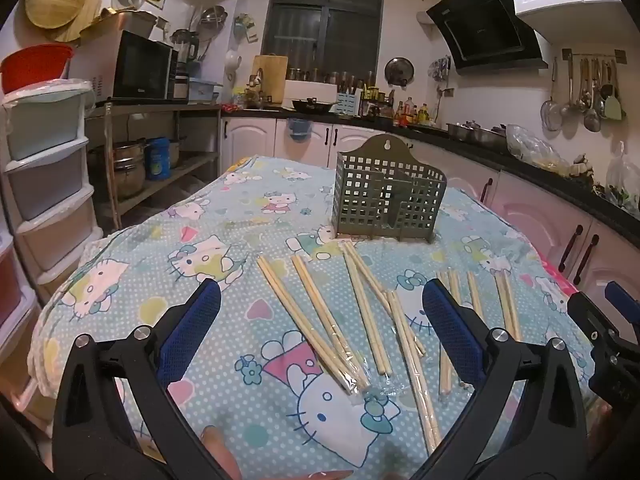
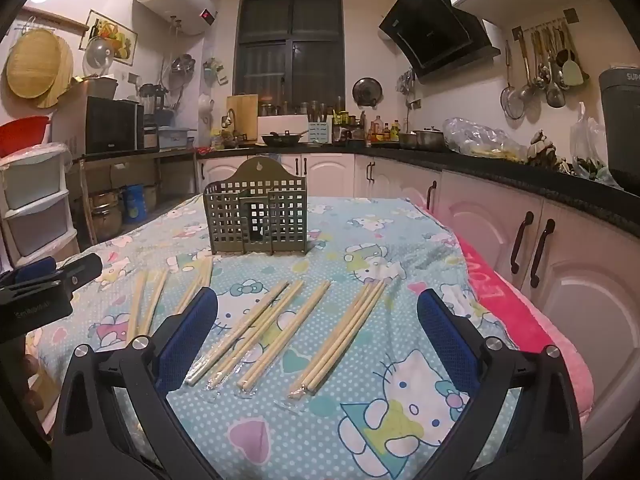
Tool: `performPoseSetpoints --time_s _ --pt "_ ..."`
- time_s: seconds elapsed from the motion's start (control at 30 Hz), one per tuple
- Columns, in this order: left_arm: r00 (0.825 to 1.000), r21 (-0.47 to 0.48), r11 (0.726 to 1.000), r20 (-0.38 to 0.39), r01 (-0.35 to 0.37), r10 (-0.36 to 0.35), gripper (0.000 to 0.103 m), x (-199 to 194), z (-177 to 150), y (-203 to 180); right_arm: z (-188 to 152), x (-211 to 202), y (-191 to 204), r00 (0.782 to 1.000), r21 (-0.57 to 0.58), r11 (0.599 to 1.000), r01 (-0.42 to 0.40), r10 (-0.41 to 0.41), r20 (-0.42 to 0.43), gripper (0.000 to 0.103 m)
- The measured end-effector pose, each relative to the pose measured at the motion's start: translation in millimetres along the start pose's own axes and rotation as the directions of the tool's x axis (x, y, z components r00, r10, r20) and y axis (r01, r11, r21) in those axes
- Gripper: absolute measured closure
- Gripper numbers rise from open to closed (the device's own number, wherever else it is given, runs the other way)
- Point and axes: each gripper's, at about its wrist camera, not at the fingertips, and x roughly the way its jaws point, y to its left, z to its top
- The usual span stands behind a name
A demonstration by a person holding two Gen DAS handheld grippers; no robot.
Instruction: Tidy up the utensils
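Several pairs of wooden chopsticks (image 1: pixel 320 320) in clear wrappers lie side by side on the cartoon-cat tablecloth (image 1: pixel 200 240); they also show in the right wrist view (image 2: pixel 276 332). A grey-green lattice utensil holder (image 1: pixel 388 196) stands upright behind them, also in the right wrist view (image 2: pixel 258 210). My left gripper (image 1: pixel 322 316) is open and empty, hovering just above the near chopsticks. My right gripper (image 2: pixel 318 320) is open and empty above the right-hand pairs. The right gripper shows at the left view's right edge (image 1: pixel 616 328); the left gripper shows at the right view's left edge (image 2: pixel 48 280).
A pink towel (image 2: pixel 520 300) lines the table's right edge beside white cabinets (image 2: pixel 560 248). Plastic drawers (image 1: pixel 44 168) stand at the left. The black counter (image 2: pixel 500 168) behind holds pots and bags.
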Motion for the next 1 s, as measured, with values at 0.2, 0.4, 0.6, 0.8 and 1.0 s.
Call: performPoseSetpoints --time_s 0.2,0.4,0.6,0.8,1.0 --pt "1.000 -0.006 1.000 0.004 0.006 -0.006 0.010 -1.3 -0.6 0.6 -0.1 0.8 1.0 1.000 0.003 1.000 -0.005 0.005 0.001 0.006" --pt "1.000 -0.007 1.000 0.003 0.004 -0.004 0.010 -1.8 -0.6 0.7 -1.0 2.0 2.1 1.000 -0.004 1.000 -0.003 0.003 0.003 0.006" --pt "1.000 -0.007 1.000 0.007 0.004 -0.004 0.010 0.6 -3.7 1.8 -3.4 1.3 1.6 1.000 -0.003 1.000 0.001 -0.001 0.012 0.006" --pt "1.000 -0.007 1.000 0.005 0.004 -0.004 0.010 -2.3 0.4 -0.5 -2.9 0.4 1.5 1.000 -0.001 1.000 -0.003 0.003 0.004 0.006" --pt "1.000 -0.008 1.000 0.006 0.003 -0.003 0.010 -1.9 0.3 0.2 -3.7 -0.3 2.1 1.000 -0.001 1.000 -0.004 0.004 0.005 0.006"
